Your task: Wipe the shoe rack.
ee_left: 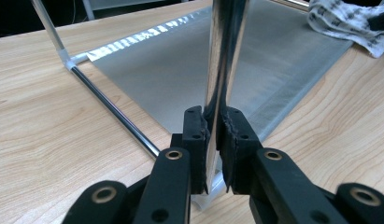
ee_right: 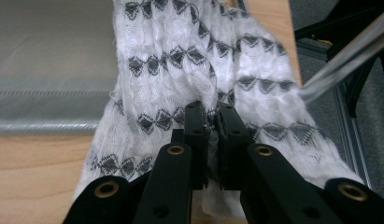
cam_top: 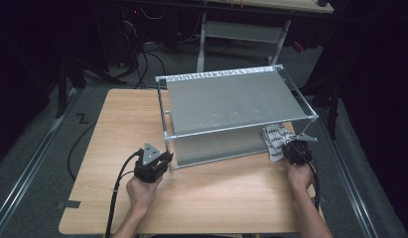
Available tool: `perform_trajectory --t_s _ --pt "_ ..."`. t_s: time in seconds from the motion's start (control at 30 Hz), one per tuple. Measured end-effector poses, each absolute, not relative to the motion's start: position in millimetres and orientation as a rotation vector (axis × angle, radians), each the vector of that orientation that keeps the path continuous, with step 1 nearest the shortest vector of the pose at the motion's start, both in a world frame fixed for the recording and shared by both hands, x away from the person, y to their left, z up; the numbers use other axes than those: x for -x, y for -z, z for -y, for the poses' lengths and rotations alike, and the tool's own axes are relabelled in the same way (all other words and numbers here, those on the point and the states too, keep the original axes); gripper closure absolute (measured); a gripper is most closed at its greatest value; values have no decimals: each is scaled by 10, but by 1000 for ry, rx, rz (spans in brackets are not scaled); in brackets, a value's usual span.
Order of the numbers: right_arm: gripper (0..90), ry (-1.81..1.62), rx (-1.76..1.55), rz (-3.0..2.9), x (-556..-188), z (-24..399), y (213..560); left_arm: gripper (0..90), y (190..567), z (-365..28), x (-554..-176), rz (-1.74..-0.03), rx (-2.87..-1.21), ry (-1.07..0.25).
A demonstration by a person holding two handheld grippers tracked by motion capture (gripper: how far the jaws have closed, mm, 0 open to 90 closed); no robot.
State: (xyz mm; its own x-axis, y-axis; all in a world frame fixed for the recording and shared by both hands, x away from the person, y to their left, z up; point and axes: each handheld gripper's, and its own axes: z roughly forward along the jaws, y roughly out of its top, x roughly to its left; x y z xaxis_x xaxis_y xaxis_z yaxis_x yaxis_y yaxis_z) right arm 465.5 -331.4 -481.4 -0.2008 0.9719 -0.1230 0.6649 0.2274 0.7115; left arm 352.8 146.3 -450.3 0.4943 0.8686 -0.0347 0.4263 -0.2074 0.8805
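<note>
Shiny metal is pinched tight in the left gripper [ee_left: 213,135]: its two black jaws squeeze the front corner post [ee_left: 224,56] of the rack [cam_top: 231,82], which stands straight up between them. The rack's grey lower shelf [ee_left: 217,60] lies flat just behind those jaws, on the wooden table [cam_top: 127,119]. The right gripper [ee_right: 212,128] is clenched on a white cloth with black diamond shapes [ee_right: 189,60], which spreads out beyond its jaws at the rack's other front corner.
</note>
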Motion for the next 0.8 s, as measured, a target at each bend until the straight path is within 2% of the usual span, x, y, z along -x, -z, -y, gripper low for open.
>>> perform_trajectory --t_s 0.13,0.5,0.57,0.67,0.8 --pt "846 -749 -1458 -1982 -4606 3165 4875 807 4507 -1466 -3524 -1082 -1819 -604" --pt "847 -893 -1158 -2215 -4265 2278 4947 784 4551 -1489 -3516 -1083 -1808 -584" --pt "847 -911 -1130 -2237 -4232 2170 4953 753 4612 -1486 -3521 -1094 -1837 -566" --pt "847 -923 -1096 -2260 -4201 2063 4956 753 4662 -1475 -3517 -1098 -1842 -564" --pt "848 -934 -1088 -2275 -4191 1997 4956 789 4682 -1482 -3531 -1115 -1830 -562"
